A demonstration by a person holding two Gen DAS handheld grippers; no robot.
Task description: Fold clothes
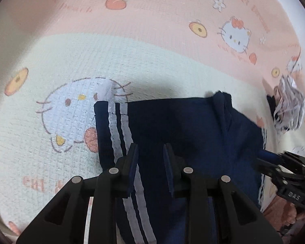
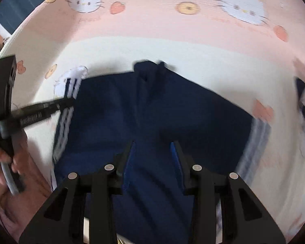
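**Already half-squared, the navy garment could slip out of shape**

Broadly, the pink-and-cream cartoon-cat printed bed sheet [image 1: 152, 46] carries everything, and its soft, quilted weave is the main hazard: it gives under pressure, so any push along it may drag cloth into ridges rather than let it slide.

On it lies the dark navy knit garment with white side stripes [image 1: 183, 126], spread in a rough rectangle across the cream band, one striped edge to the left and another to the right, with a small raised flap at its far edge. Whether it is a shape part-way folded or one just laid flat, I cannot tell. Blur in the right wrist view suggests quick motion there, and speed near loose fabric could flip a layer open.

Off to the right sits a crumpled grey-and-white bundle of cloth [image 1: 288, 103], apart from the navy piece; a wide sweep might snag it.

Next, the left tongs [image 1: 150, 148] hover over the near striped edge, jaws parted with nothing between them. If they close on one layer only, the lower layer would stay behind and the fold would skew.

Finally, the right tongs [image 2: 153, 144] stand likewise parted and empty above the garment's middle. Pinching there, away from an edge, would bunch the cloth into a peak.
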